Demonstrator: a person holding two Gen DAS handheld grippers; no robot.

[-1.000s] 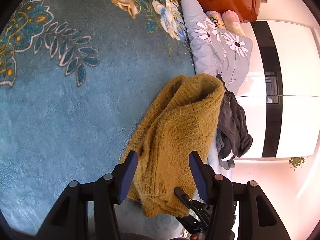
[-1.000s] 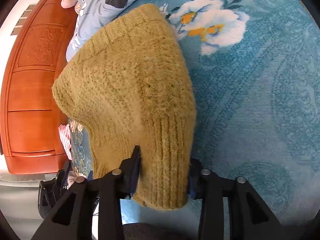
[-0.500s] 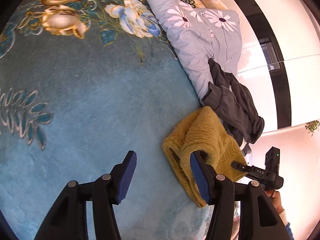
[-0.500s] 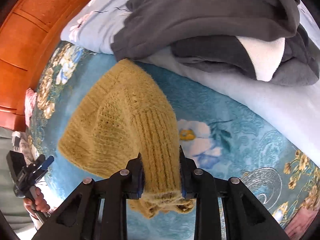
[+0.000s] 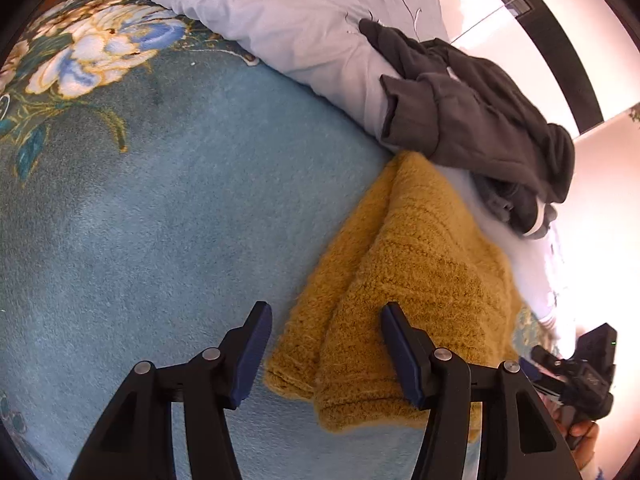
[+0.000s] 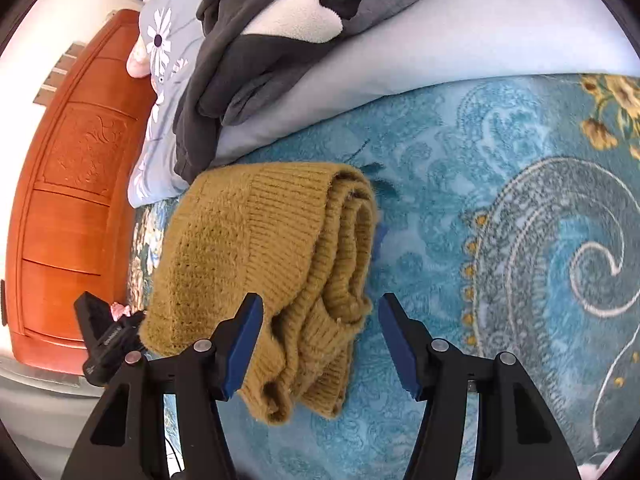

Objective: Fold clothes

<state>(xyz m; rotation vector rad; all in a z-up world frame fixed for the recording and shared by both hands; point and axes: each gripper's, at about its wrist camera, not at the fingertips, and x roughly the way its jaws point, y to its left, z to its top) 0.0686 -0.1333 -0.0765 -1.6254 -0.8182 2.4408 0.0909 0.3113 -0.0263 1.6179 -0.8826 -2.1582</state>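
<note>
The mustard sweater (image 6: 260, 248) is seen lying folded on the teal floral blanket (image 6: 500, 240), its layered ribbed edges stacked and turned toward the right wrist camera. The right claw (image 6: 320, 340) is held wide open just over the near end of the bundle; nothing is gripped, and the blue pads (image 6: 244, 344) are spread to either side of the knit. Whether the left pad brushes the wool cannot be told.

From the left wrist view, the same sweater (image 5: 404, 292) is shown as a thick folded pile, and the left claw (image 5: 326, 344) is likewise spread wide, with its near corner framed between the fingers (image 5: 404, 356) but not pinched. The far end of the sweater is tucked right against the dark grey garment (image 5: 472, 128), which is heaped on the pale grey flowered duvet (image 5: 288, 12). That duvet is bunched along the edge of the blanket.

In the right wrist view the grey garment (image 6: 248, 52) is seen with a white fleece lining exposed, and an orange wooden headboard (image 6: 76, 208) is visible on the left. The other handheld device (image 5: 576, 372) is caught at the lower right of the left view.
</note>
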